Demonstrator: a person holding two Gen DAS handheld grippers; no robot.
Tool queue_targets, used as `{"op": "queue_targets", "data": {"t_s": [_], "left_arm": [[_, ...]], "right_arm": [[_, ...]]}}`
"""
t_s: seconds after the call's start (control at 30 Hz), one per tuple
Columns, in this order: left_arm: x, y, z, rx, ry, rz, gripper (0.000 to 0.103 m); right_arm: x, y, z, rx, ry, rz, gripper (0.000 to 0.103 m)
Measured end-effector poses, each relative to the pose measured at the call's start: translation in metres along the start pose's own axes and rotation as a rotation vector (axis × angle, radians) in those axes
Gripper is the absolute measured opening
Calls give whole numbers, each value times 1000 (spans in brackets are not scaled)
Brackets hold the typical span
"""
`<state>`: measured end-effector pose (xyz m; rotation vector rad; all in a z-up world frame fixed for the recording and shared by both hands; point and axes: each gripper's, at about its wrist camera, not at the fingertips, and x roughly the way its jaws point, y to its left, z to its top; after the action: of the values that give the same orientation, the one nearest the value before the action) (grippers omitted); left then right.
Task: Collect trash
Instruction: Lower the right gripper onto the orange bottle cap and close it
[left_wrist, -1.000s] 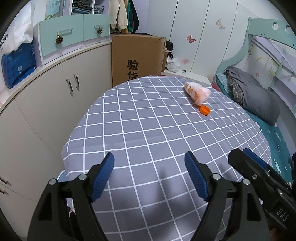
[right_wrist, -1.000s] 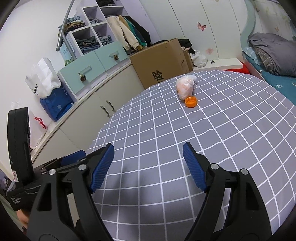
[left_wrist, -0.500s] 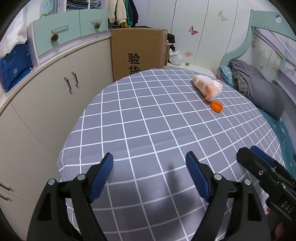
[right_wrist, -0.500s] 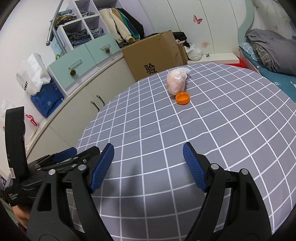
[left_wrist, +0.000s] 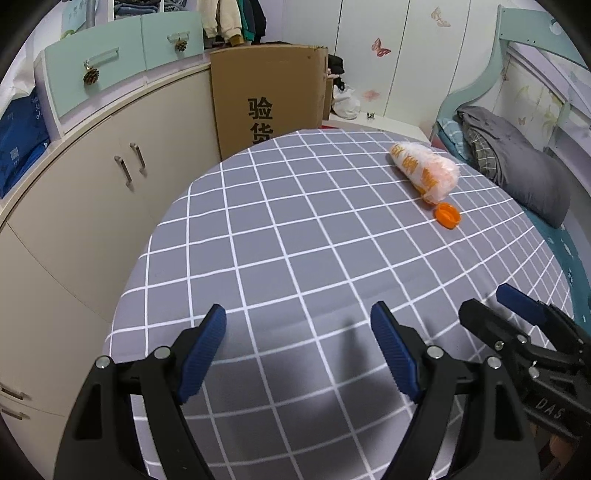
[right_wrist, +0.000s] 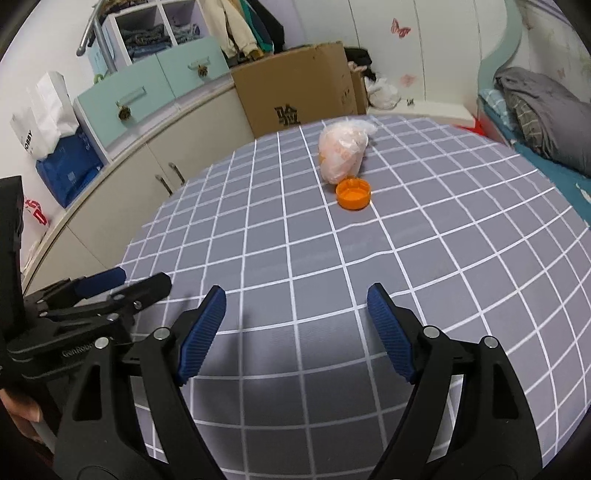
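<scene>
"验货" on cardboard box (left_wrist: 271, 110), "das" on right hand-held gripper (left_wrist: 517, 306), "obby" on white bag (right_wrist: 46, 110)

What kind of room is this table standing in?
Most likely a bedroom, perhaps a child's. A bed with a grey blanket stands beside the round table, clothes hang over cupboards along the wall, and butterfly stickers dot the wardrobe doors.

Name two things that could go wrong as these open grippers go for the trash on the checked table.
The orange cap is low and lies right against the plastic bag, so fingers may nudge both or snag the tablecloth. The crinkled bag may slip or deform when pinched. Right gripper and left gripper hover close together, risking a bump.
</scene>
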<state>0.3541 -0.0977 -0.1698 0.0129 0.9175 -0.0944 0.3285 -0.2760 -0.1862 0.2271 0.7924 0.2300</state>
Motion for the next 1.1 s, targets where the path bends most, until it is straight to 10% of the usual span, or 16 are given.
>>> {"op": "queue_targets", "data": {"t_s": [0.7, 0.87, 0.93, 1.1], "left_arm": [[17, -17, 38, 62, 10, 9, 79], [25, -32, 57, 84, 10, -13, 79], [29, -44, 64, 103, 5, -16, 79], [33, -70, 72, 150, -18, -45, 79]], "right_arm": [[53, -36, 60, -5, 45, -109, 77], [67, -35, 74, -41, 57, -117, 62], [69, -37, 77, -62, 60, -134, 29], [54, -58, 71, -34, 45, -128, 29]]}}
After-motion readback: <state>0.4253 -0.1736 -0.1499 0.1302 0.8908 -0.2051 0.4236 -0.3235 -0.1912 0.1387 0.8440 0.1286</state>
